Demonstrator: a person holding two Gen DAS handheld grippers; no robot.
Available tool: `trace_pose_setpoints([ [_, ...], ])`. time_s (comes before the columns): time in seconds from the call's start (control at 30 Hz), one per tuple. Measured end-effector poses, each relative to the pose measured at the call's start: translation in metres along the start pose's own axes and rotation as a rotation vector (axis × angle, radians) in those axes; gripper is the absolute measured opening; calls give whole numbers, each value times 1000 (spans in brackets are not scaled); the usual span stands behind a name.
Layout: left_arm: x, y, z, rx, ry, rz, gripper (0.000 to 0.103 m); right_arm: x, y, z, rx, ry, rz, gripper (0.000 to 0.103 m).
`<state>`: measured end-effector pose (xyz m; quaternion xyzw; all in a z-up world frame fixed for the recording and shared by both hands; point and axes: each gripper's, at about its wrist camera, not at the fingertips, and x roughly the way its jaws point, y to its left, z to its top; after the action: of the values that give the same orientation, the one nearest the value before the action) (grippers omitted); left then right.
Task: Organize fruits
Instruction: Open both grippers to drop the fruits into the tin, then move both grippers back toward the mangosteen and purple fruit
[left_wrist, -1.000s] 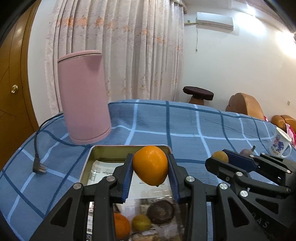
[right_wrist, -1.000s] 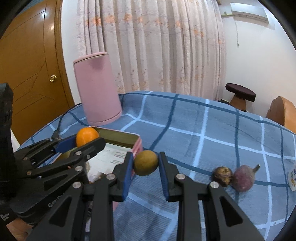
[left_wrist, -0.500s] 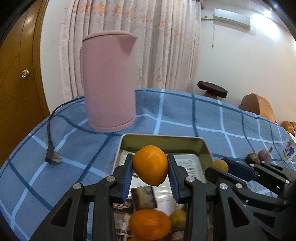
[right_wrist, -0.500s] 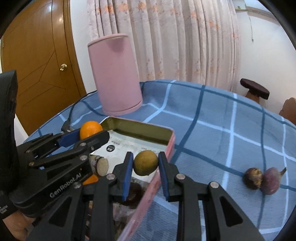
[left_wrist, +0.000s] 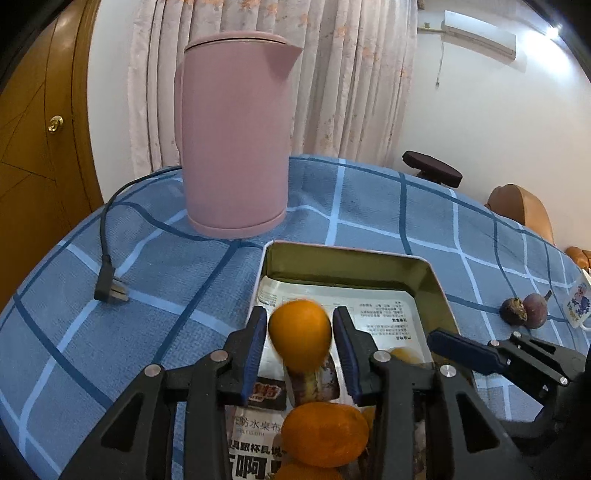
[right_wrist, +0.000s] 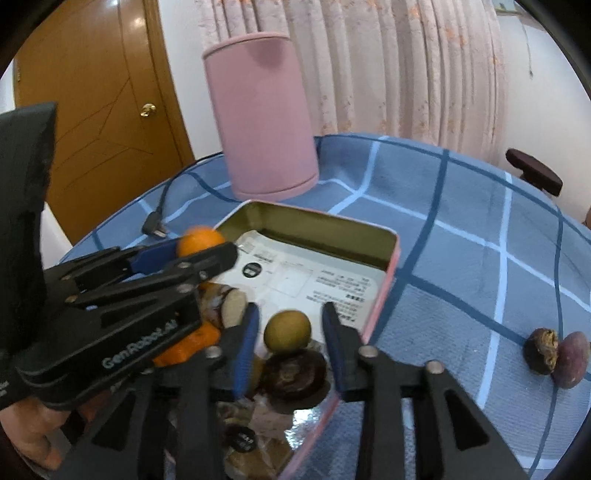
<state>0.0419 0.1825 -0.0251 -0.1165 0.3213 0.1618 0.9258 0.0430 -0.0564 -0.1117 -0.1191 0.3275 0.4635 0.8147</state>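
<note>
A pink-sided metal tin (left_wrist: 354, 266) (right_wrist: 317, 225) lined with printed paper holds several fruits. My left gripper (left_wrist: 300, 338) is over the tin, its jaws spread, with an orange (left_wrist: 300, 334) loose between them, gaps on both sides. Another orange (left_wrist: 325, 434) lies below in the tin. My right gripper (right_wrist: 288, 332) is open over the tin, with a small yellow-green fruit (right_wrist: 287, 330) free between its fingers above a dark round fruit (right_wrist: 293, 374). Two purple-brown fruits (right_wrist: 556, 354) (left_wrist: 522, 314) lie on the blue checked cloth to the right.
A pink kettle (left_wrist: 232, 136) (right_wrist: 262, 114) stands behind the tin, its black cord and plug (left_wrist: 110, 288) on the cloth to the left. A white printed mug (left_wrist: 578, 304) sits at the right edge. A wooden door (right_wrist: 92, 110) is on the left.
Both grippers moved forward and down over the tin. Both jaws opened, letting go of the orange and the yellow-green fruit.
</note>
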Motion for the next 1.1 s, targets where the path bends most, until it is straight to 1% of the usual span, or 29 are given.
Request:
trace_pose_setpoints([
  [0.03, -2, 0, 0, 1, -2, -1, 54, -1, 1, 0, -3, -1, 2, 54],
  [0.07, -5, -1, 0, -1, -6, -19, 64, -3, 1, -1, -4, -7, 4, 57],
  [0.13, -13, -3, 1, -3, -34, -7, 77, -7, -1, -1, 5, -17, 6, 57],
  [0.17, -16, -4, 1, -3, -46, -9, 78, -10, -3, -2, 12, -25, 7, 57],
  [0.23, -22, -6, 5, -4, -59, -35, 79, -20, -9, -3, 18, -43, -7, 58],
  [0.27, -25, -8, 6, -3, -66, -45, 79, -23, -11, -3, 20, -46, -27, 65],
  [0.3, -27, -11, 8, -2, -73, -48, 79, -28, -17, -4, 28, -54, -55, 67],
  [0.4, -28, -23, 10, 1, -73, -72, 79, -40, -37, -8, 77, -67, -93, 67],
  [0.47, -28, -35, 10, 19, -69, -88, 79, -50, -55, -12, 108, -78, -132, 67],
  [0.63, -23, -75, 10, 71, -46, -125, 79, -75, -100, -22, 171, -113, -250, 67],
  [0.7, -21, -93, 11, 93, -44, -139, 79, -83, -119, -25, 203, -125, -311, 70],
  [0.8, -15, -119, 11, 127, -32, -141, 79, -96, -154, -31, 294, -141, -383, 70],
  [0.87, -10, -133, 12, 141, -19, -169, 79, -103, -173, -36, 353, -148, -415, 71],
  [0.93, -2, -145, 13, 157, -10, -167, 79, -108, -191, -41, 412, -151, -428, 74],
  [1.0, 9, -156, 13, 169, 11, -169, 79, -107, -205, -44, 463, -141, -412, 74],
  [1.1, 20, -165, 11, 181, 40, -172, 79, -97, -216, -47, 500, -111, -395, 74],
])
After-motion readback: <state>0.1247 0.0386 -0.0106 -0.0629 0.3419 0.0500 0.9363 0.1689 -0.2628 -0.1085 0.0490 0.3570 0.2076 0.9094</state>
